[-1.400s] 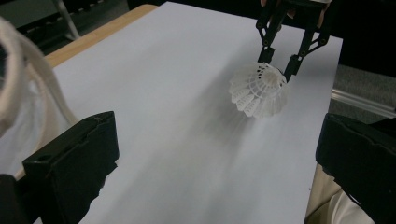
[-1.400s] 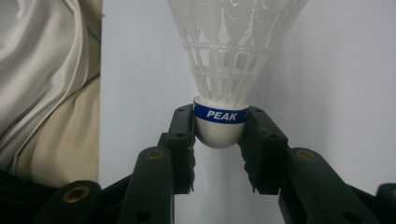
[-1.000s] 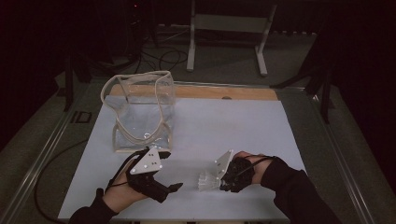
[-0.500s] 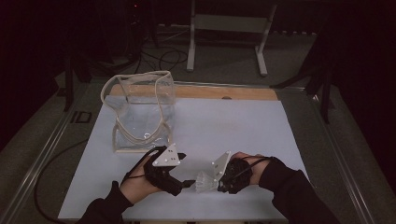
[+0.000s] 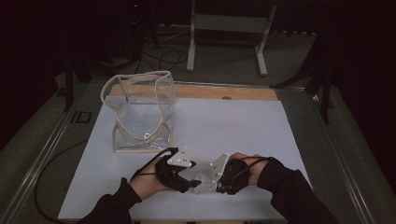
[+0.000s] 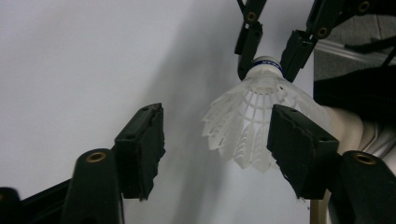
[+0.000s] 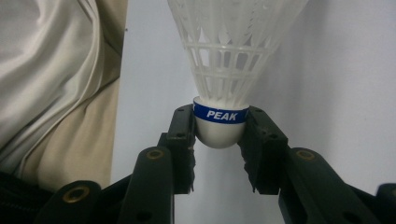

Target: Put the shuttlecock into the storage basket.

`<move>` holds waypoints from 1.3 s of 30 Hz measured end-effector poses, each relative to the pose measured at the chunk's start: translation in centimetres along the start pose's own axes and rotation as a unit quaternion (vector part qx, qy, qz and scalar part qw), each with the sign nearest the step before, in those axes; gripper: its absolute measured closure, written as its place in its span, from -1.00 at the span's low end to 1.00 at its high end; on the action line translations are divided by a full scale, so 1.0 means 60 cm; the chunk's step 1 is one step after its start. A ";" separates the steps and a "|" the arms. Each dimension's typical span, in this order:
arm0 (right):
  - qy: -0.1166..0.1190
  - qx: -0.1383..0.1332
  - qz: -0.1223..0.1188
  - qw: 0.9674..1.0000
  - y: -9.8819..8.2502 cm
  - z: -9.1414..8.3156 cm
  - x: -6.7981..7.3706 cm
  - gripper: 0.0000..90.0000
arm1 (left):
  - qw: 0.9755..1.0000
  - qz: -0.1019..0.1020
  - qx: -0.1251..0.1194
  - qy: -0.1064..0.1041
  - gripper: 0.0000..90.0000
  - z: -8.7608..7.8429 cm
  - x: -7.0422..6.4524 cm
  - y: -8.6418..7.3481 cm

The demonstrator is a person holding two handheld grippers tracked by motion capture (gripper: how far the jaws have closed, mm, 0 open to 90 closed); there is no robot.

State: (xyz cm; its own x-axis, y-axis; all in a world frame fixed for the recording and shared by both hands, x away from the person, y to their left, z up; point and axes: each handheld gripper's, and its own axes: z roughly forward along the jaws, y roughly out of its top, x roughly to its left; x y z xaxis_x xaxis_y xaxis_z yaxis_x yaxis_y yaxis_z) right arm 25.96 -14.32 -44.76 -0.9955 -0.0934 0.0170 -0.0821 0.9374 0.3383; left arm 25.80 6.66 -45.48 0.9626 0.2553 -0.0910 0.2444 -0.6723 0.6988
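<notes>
Since a second ago left gripper (image 5: pixel 189 179) has crossed rightward and down to meet right gripper (image 5: pixel 211 183); its jaws have just been closing, not yet touching, with the shuttlecock (image 6: pixel 252 116) skirt between them, nearer one pad. Right gripper (image 7: pixel 218 140) clamped on the cork, skirt pointing away toward the left; shuttlecock (image 7: pixel 229 56) held just above the table (image 5: pixel 243 126), close to its near edge; bag (image 5: pixel 140 114) stands well apart at rear left; bare surface right and beyond.
</notes>
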 end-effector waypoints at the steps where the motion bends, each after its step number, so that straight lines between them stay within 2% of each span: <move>1: 0.003 0.000 0.000 1.000 0.001 0.000 0.000 0.47 | 1.000 0.001 0.003 -0.003 -0.08 0.003 0.000 0.000; 10: 0.004 -0.005 -0.010 1.000 0.003 0.003 0.003 0.47 | 1.000 0.006 0.017 -0.025 0.29 0.020 0.006 0.000; 18: 0.007 -0.006 -0.013 1.000 0.005 0.005 0.004 0.47 | 0.998 0.012 0.024 -0.050 0.52 0.031 0.005 0.002; 25: 0.011 -0.003 -0.018 1.000 0.006 0.007 0.004 0.47 | 0.998 0.016 0.032 -0.052 0.85 0.033 0.007 0.005; 28: 0.011 -0.005 -0.010 1.000 0.003 0.008 -0.001 0.47 | 0.998 0.020 0.038 -0.053 0.98 0.034 0.007 0.006; 31: 0.013 -0.006 -0.010 1.000 0.003 0.010 -0.002 0.47 | 0.997 0.016 0.048 -0.059 1.00 0.035 0.007 0.009; 33: 0.014 -0.005 -0.010 1.000 0.004 0.013 -0.002 0.47 | 0.996 0.021 0.057 -0.061 1.00 0.034 0.006 0.011; 35: 0.013 -0.004 -0.007 1.000 0.006 0.015 -0.003 0.47 | 0.996 0.023 0.061 -0.058 1.00 0.033 0.006 0.013; 36: 0.012 -0.005 -0.007 1.000 0.006 0.016 -0.002 0.46 | 0.996 0.030 0.063 -0.057 1.00 0.032 0.007 0.013; 39: 0.010 -0.003 -0.010 1.000 0.008 0.016 -0.002 0.46 | 0.996 0.031 0.062 -0.059 1.00 0.029 0.007 0.014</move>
State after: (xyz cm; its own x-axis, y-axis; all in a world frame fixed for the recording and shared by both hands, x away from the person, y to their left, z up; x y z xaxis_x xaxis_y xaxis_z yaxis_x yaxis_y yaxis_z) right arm 25.99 -13.53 -45.52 -0.9925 -0.1184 0.0290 -0.1013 0.9331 0.3451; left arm 26.62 5.02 -46.18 0.9814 0.1329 -0.1386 0.1904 -0.7667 0.6131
